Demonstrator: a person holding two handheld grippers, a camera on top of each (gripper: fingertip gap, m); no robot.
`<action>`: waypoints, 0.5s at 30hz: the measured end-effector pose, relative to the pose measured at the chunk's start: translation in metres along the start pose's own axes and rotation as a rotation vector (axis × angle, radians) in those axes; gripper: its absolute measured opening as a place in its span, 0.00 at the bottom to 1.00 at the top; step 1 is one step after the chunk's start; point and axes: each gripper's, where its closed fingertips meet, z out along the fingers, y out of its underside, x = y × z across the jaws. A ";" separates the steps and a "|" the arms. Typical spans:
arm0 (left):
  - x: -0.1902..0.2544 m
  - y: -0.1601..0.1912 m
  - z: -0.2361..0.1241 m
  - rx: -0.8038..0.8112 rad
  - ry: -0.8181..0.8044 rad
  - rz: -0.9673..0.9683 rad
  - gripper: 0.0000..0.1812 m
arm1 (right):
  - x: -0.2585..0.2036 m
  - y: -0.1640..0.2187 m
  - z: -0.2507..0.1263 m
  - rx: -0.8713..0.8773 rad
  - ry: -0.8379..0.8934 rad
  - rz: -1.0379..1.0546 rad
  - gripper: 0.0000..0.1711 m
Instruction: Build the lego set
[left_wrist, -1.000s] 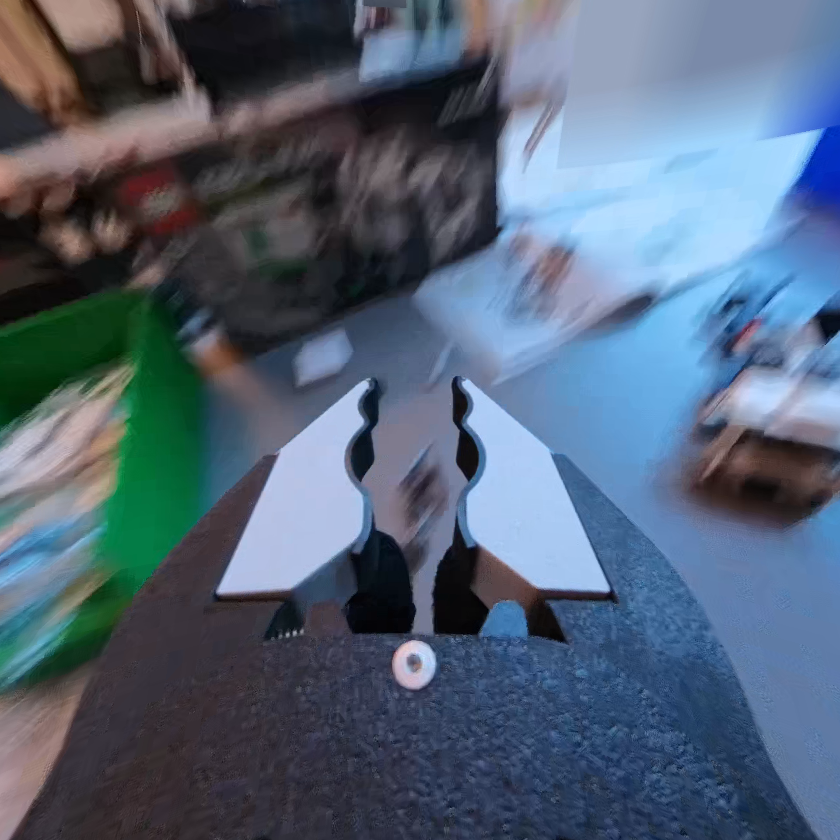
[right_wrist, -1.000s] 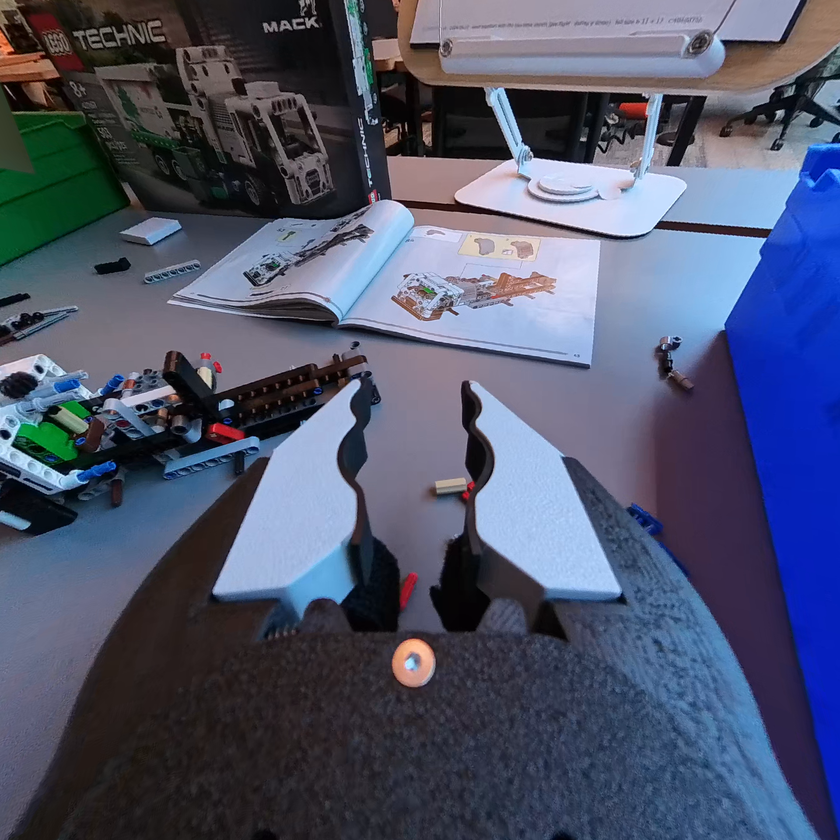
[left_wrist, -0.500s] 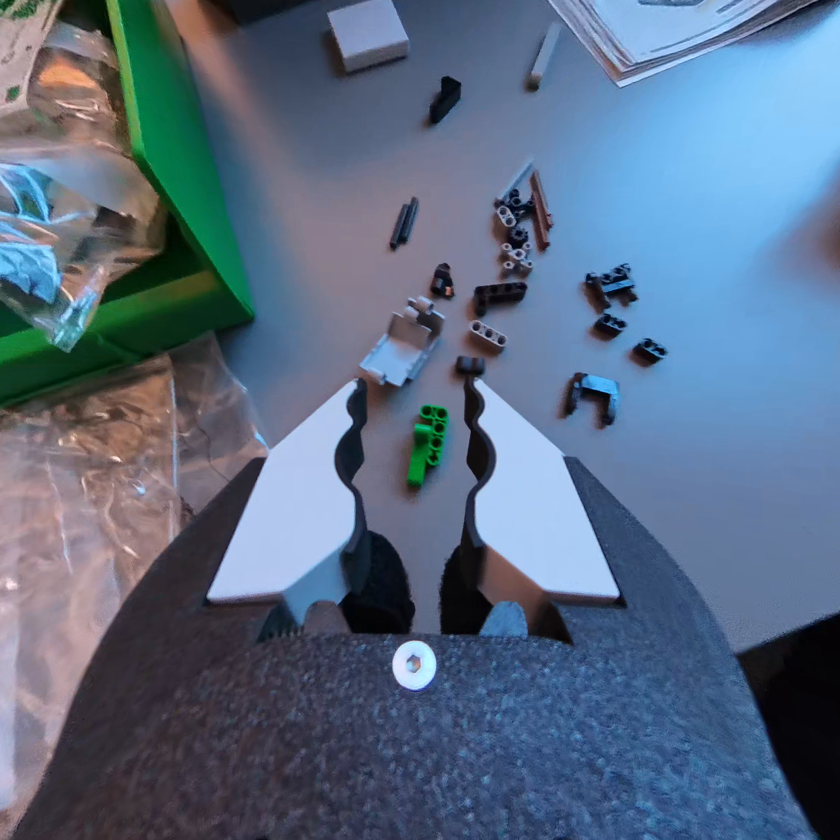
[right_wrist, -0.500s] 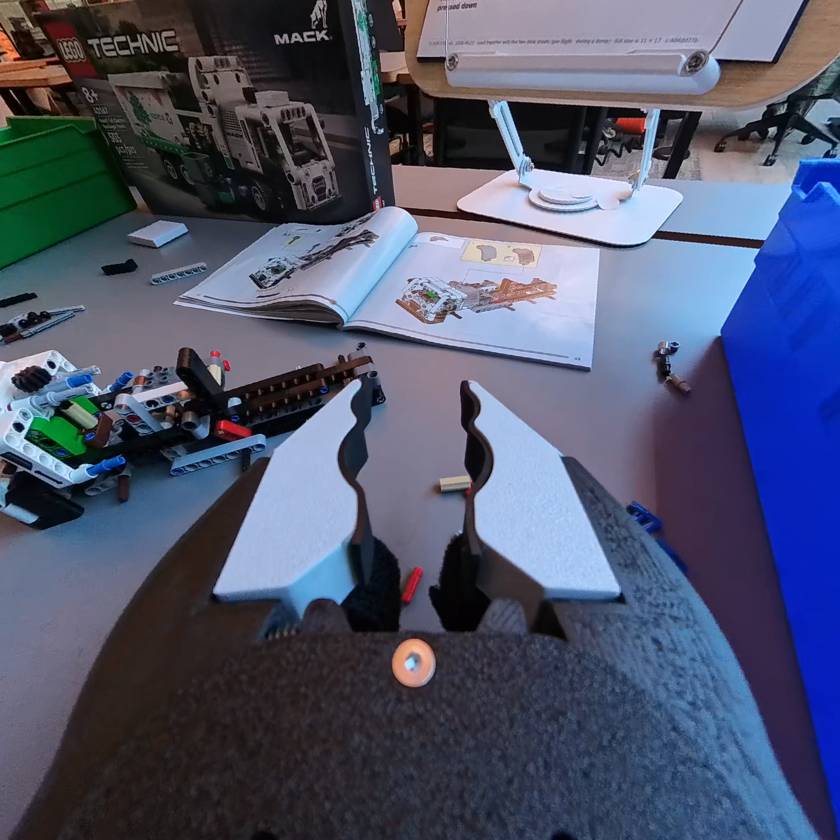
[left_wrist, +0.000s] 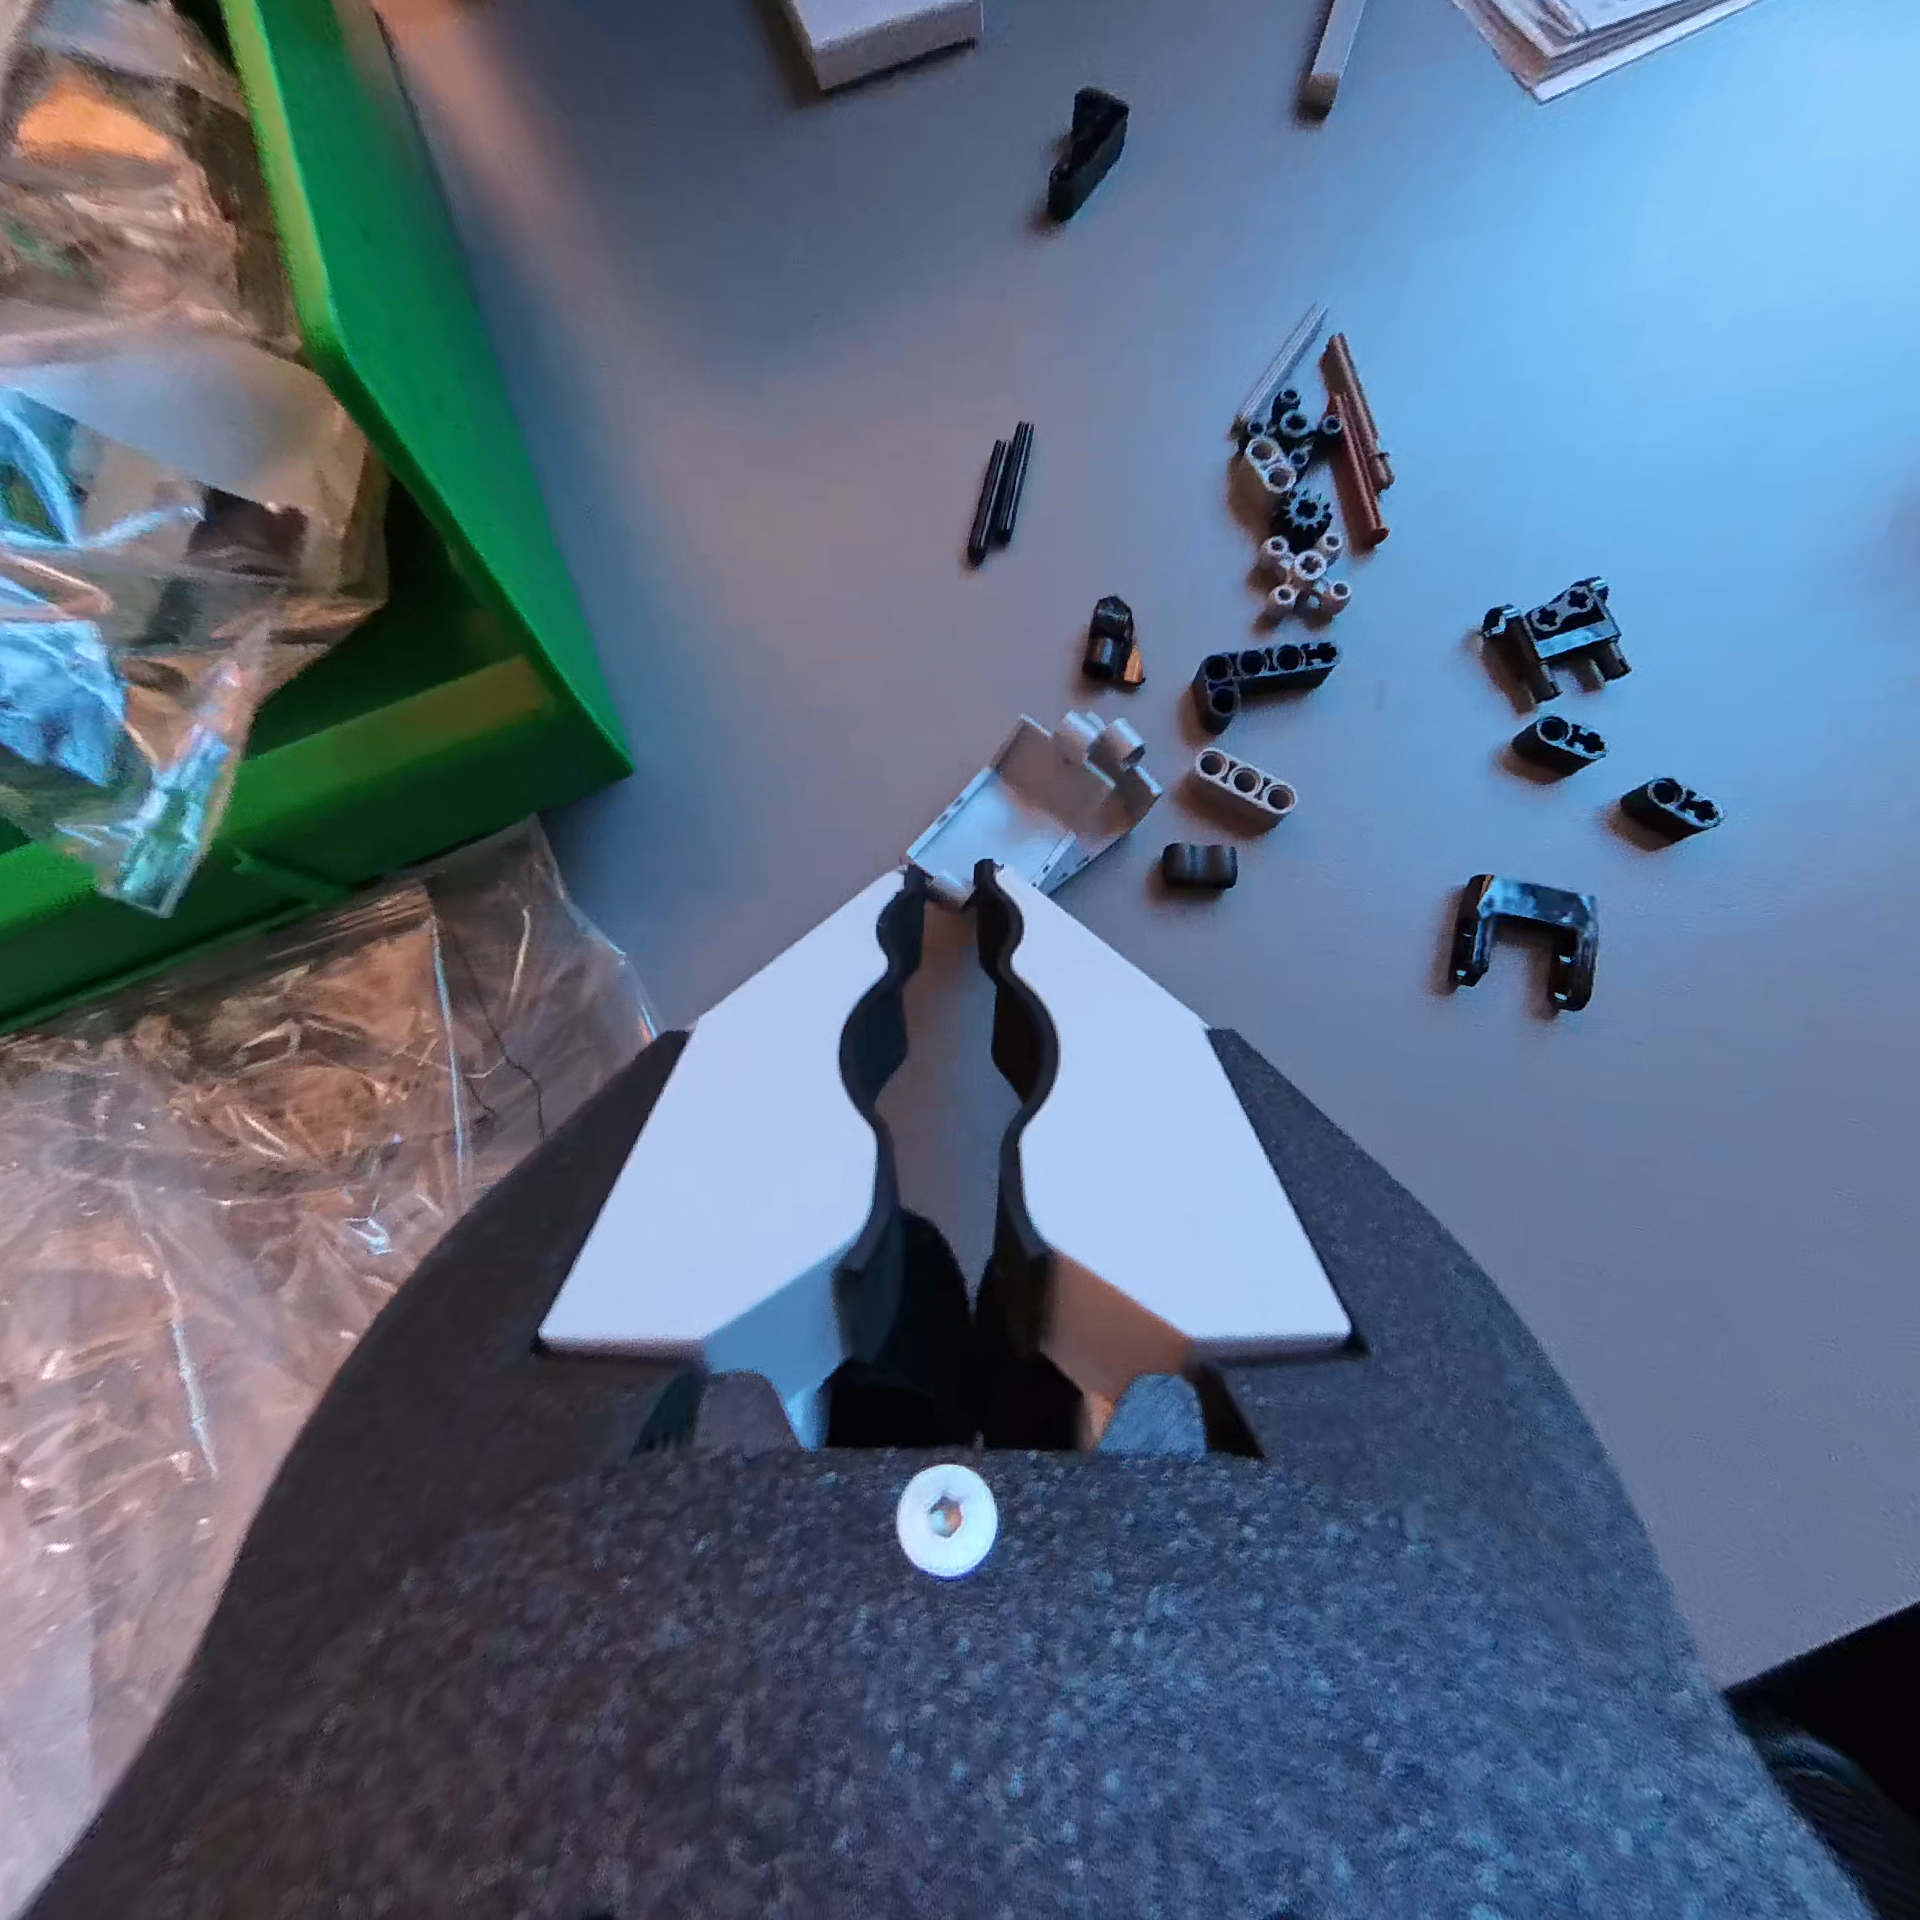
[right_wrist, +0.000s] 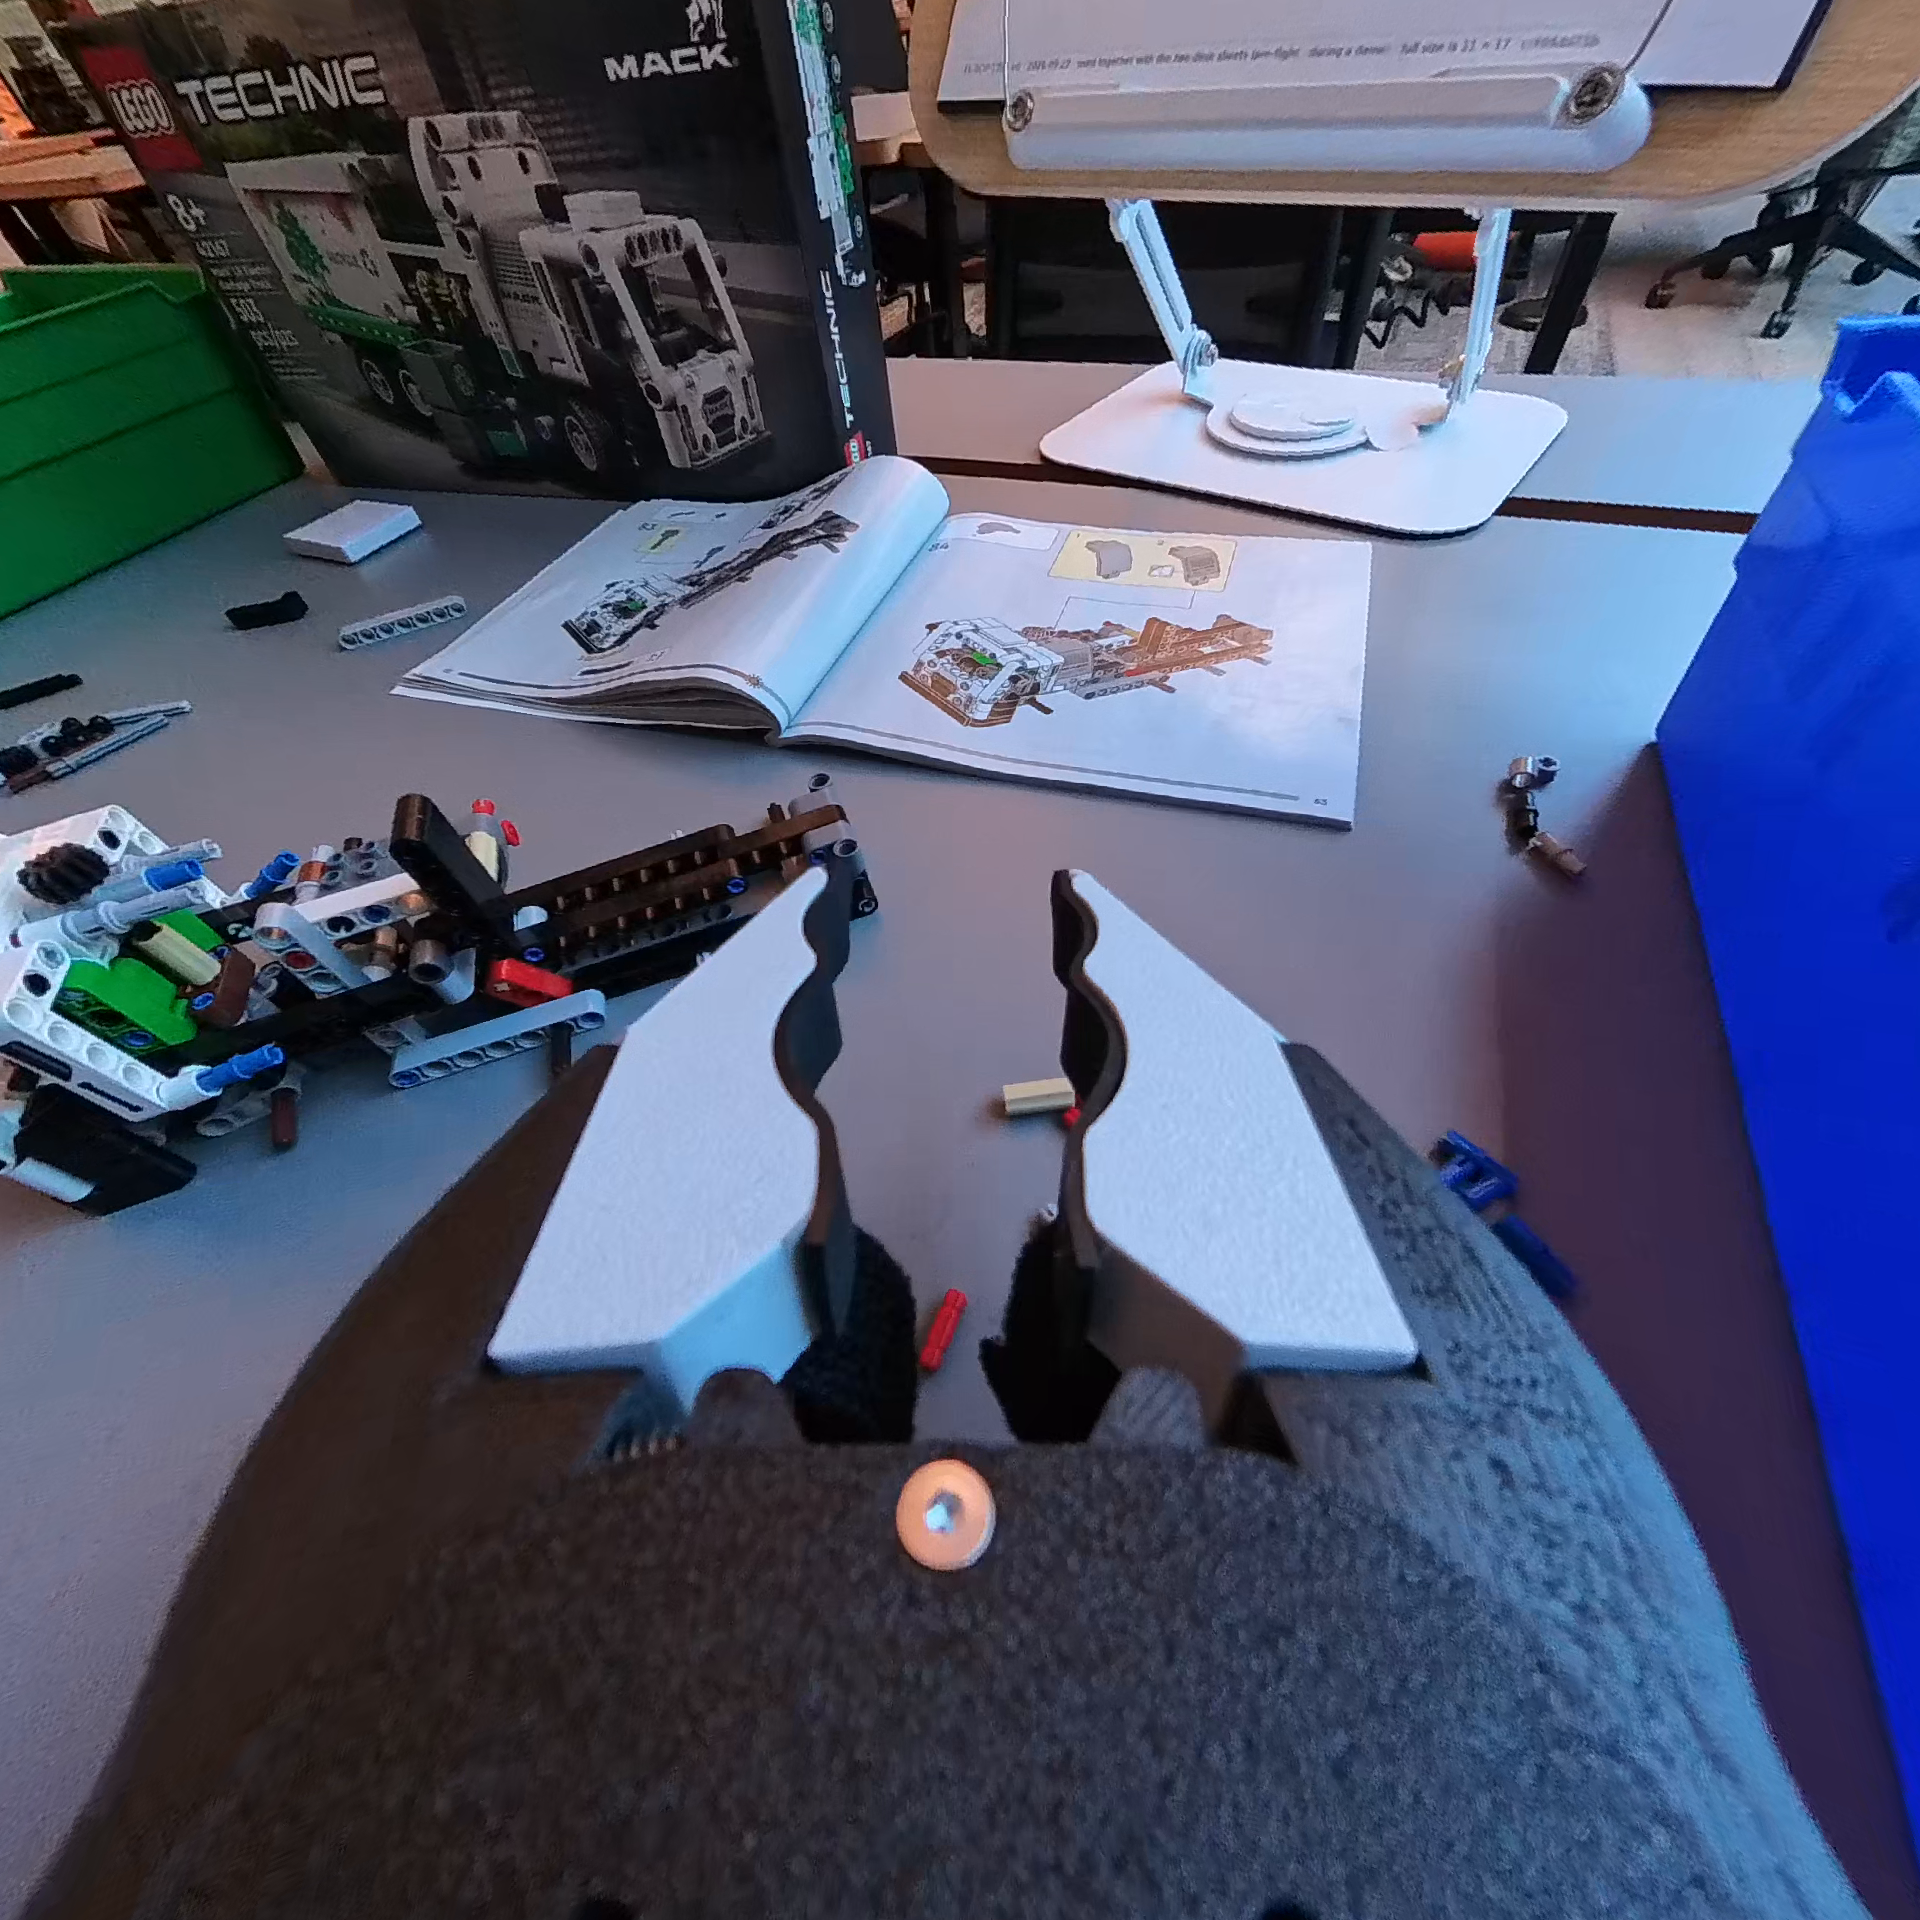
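Note:
In the left wrist view my left gripper (left_wrist: 948, 881) has its jaws almost together, with the near corner of a light grey panel piece (left_wrist: 1049, 800) pinched between the tips. Small black and grey Technic parts lie to the right, among them a grey three-hole beam (left_wrist: 1242, 792) and a black fork piece (left_wrist: 1522, 930). No green connector shows. In the right wrist view my right gripper (right_wrist: 940, 883) is open and empty above the table. The partly built truck chassis (right_wrist: 312, 966) lies to its left, and a tan pin (right_wrist: 1037, 1096) and a red pin (right_wrist: 943, 1330) lie under it.
A green bin (left_wrist: 416, 416) with plastic bags (left_wrist: 208, 1247) is on the left. The open instruction booklet (right_wrist: 894, 644), the set's box (right_wrist: 499, 260) and a white stand (right_wrist: 1299, 436) are at the back. A blue bin (right_wrist: 1818, 831) stands on the right. My right fingertips sit around 55 centimetres from my left ones. To the tan pin (right_wrist: 1037, 1096): right tips about 6 centimetres, left tips about 55 centimetres.
My left gripper swung down over the loose parts, moved forward and closed from open onto the grey panel's corner. The green connector went out of sight. The right gripper barely moved.

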 end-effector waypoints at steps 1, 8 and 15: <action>0.000 -0.005 -0.004 0.023 -0.012 0.014 0.04 | 0.000 0.000 0.000 -0.001 0.002 -0.003 0.22; 0.079 -0.117 -0.070 0.601 0.193 0.119 0.04 | -0.028 -0.019 -0.007 0.088 -0.129 -0.018 0.21; 0.236 -0.208 -0.117 0.772 1.385 -0.461 0.04 | -0.225 -0.090 -0.059 0.107 -0.872 -0.168 0.26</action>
